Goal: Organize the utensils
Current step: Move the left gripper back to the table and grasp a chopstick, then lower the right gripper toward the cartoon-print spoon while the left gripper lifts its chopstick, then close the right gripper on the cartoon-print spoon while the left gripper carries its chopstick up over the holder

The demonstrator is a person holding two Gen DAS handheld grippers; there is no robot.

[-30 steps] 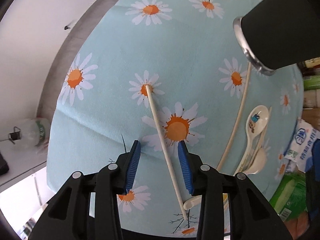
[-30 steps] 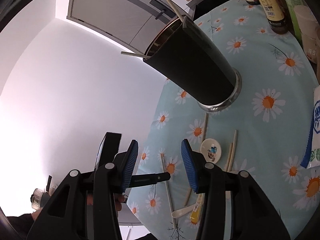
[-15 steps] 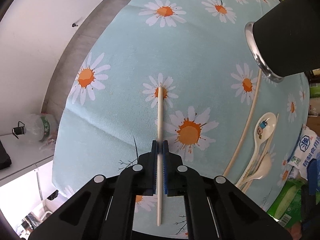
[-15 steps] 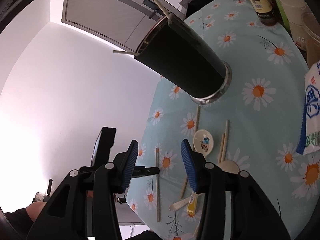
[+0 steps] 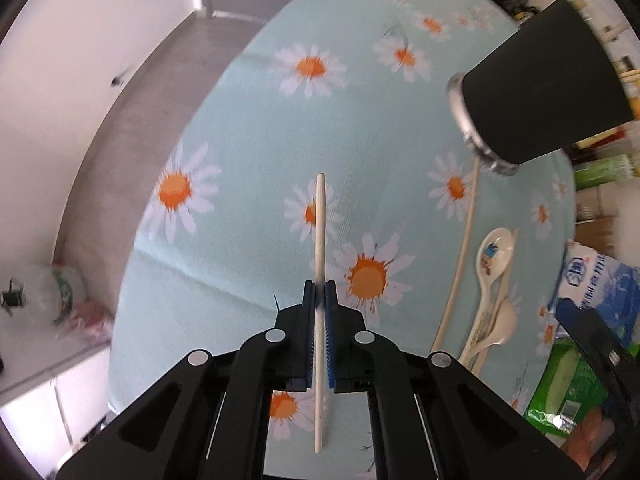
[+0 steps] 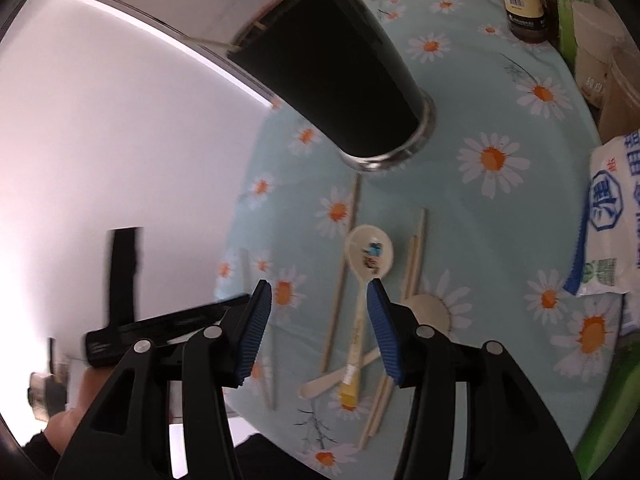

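- Left gripper [image 5: 319, 296]: blue-padded jaws clamped tight on a pale wooden chopstick [image 5: 320, 216], gripped partway along, tip pointing forward above the worktop [image 5: 248, 152] in its light-blue daisy cloth.
- Right gripper [image 6: 318, 300]: jaws spread wide, nothing between them, above the scattered utensils.
- Tall black cylindrical holder with steel base [image 6: 336, 80]: upright on the worktop, chopstick ends poking over its rim.
- White ceramic spoon with cartoon print [image 6: 370, 258]: flat near the holder, a long chopstick [image 6: 344, 268] to one side, a pair [image 6: 414, 256] to the other.
- Second white spoon [image 6: 430, 308]: partly behind the right jaw.
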